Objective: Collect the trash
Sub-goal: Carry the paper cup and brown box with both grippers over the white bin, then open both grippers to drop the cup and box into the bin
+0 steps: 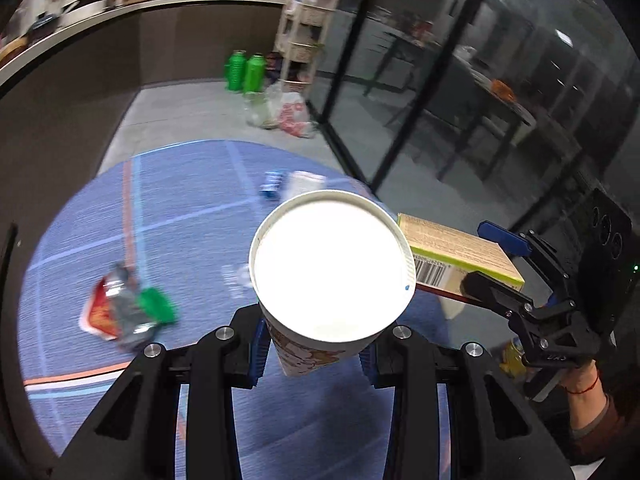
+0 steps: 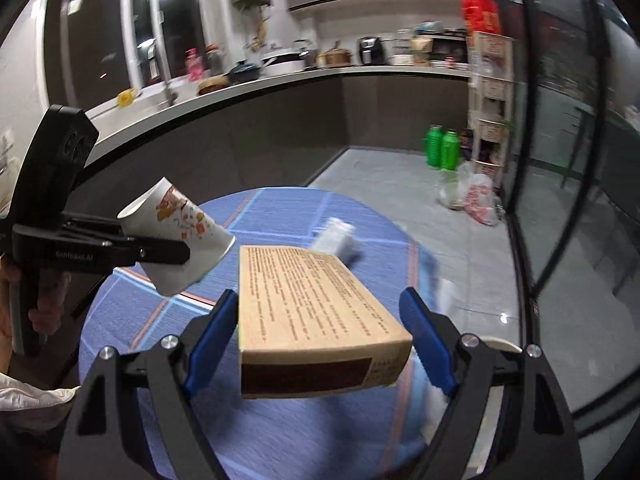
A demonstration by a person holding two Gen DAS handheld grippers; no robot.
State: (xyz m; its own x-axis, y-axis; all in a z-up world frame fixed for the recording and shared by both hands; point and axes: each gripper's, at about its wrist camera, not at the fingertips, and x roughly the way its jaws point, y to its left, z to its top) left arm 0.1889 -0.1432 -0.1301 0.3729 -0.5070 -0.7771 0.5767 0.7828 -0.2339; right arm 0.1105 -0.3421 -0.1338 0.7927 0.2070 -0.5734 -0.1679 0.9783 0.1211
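My left gripper point(image 1: 312, 354) is shut on a white paper cup point(image 1: 332, 268) with a printed pattern, held above the round blue rug point(image 1: 180, 208); it also shows in the right wrist view point(image 2: 180, 236). My right gripper point(image 2: 320, 340) is shut on a tan cardboard box point(image 2: 312, 304) with a barcode, which also shows in the left wrist view point(image 1: 452, 256), just right of the cup. On the rug lie a crumpled red, silver and green wrapper point(image 1: 124, 304), a small blue carton point(image 1: 272, 184) and a white carton point(image 1: 304, 184).
A dark counter point(image 2: 280, 80) with kitchenware curves along the back. Two green flasks point(image 1: 244, 70), a shelf rack point(image 1: 308, 24) and plastic bags point(image 1: 288, 112) stand on the grey floor. A glass partition point(image 1: 480, 100) runs along the right.
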